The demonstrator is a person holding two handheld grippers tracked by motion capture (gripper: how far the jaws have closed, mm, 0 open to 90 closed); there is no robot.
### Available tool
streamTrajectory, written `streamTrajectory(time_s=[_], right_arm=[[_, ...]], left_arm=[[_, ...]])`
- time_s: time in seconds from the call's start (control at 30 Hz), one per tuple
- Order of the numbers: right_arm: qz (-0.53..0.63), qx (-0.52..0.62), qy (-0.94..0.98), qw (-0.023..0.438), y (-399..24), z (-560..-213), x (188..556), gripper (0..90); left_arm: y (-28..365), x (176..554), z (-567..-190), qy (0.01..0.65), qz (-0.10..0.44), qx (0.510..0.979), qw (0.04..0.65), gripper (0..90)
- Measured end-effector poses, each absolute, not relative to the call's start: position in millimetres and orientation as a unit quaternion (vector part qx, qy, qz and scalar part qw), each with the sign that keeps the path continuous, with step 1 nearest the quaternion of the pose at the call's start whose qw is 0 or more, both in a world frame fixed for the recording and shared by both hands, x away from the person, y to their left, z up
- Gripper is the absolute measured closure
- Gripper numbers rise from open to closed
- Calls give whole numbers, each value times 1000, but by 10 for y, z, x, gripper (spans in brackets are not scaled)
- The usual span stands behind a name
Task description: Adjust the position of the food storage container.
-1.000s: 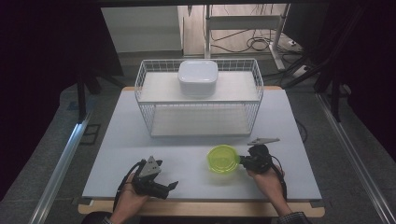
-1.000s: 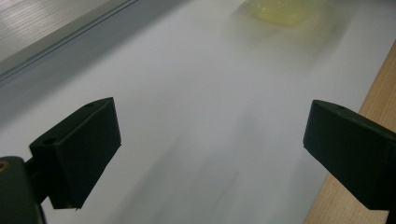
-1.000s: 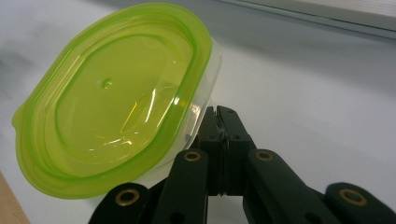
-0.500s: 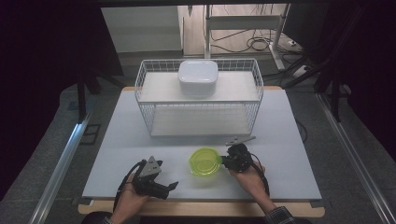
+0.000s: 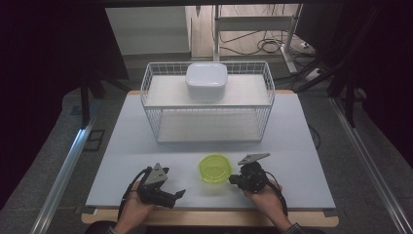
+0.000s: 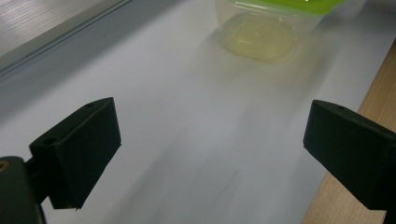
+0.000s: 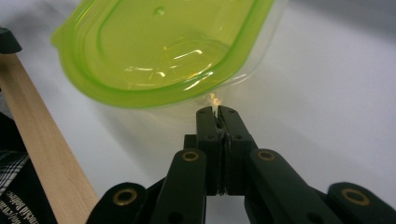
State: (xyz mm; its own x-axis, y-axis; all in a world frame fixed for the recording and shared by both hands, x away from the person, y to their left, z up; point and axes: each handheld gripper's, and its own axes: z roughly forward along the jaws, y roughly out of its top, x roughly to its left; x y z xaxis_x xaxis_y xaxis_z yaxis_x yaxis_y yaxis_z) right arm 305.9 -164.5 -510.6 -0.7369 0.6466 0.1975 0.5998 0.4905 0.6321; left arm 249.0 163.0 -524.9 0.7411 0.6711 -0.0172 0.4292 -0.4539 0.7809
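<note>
Near the front edge of the table (image 5: 302,146), between my two hands, a small round tub (image 5: 215,168) with a green lid is sitting on the pale surface; through its clear wall I am seeing no contents, only the bottom of the tub itself. I am holding my right gripper (image 5: 233,180) just beside the tub's right side, its jaws clenched together with nothing between them, their tips almost touching the clear wall under the green lid rim (image 7: 154,93) in the right gripper view; whether they are actually touching it I cannot tell. I am resting my left gripper (image 5: 179,194) well to the left of the tub, pointing towards it, its jaws spread wide and grasping nothing; in the left gripper view the tub (image 6: 266,32) is showing far ahead between the two black pads.

Farther back, a white wire basket (image 5: 151,112) is standing across the middle of the table; a white lidded box (image 5: 206,80) is sitting at the rear of it, and what is inside the box is hidden; the rest of the basket floor is lying bare.

A wooden strip (image 5: 209,218) is running along the table's near edge; grey floor is lying on both sides, with a metal rail (image 5: 63,170) at the left; cables (image 5: 268,46) are trailing on the floor behind a metal frame; dark curtains are hanging at both sides.
</note>
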Motion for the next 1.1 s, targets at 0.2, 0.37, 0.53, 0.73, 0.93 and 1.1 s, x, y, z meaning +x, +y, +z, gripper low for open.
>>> streamTrajectory(time_s=[0.2,0.37,0.53,0.73,0.93,1.1], right_arm=[[351,365,862,33,-1573,-5135,3134,871],[347,360,865,38,-1485,-5158,3208,870],[344,358,867,46,-1515,-5146,3198,840],[360,341,865,81,-1664,-5055,3121,640],[378,332,858,102,-1785,-4982,3071,398],[391,315,858,112,-1827,-4931,3019,317]], left_arm=[[1626,2497,-5258,329,146,839,408,36],[1619,2496,-5261,328,146,840,406,36],[1635,2496,-5253,330,145,839,407,36],[1647,2487,-5234,330,142,839,408,40],[1655,2475,-5214,330,143,839,409,41],[1666,2472,-5214,333,143,838,408,41]])
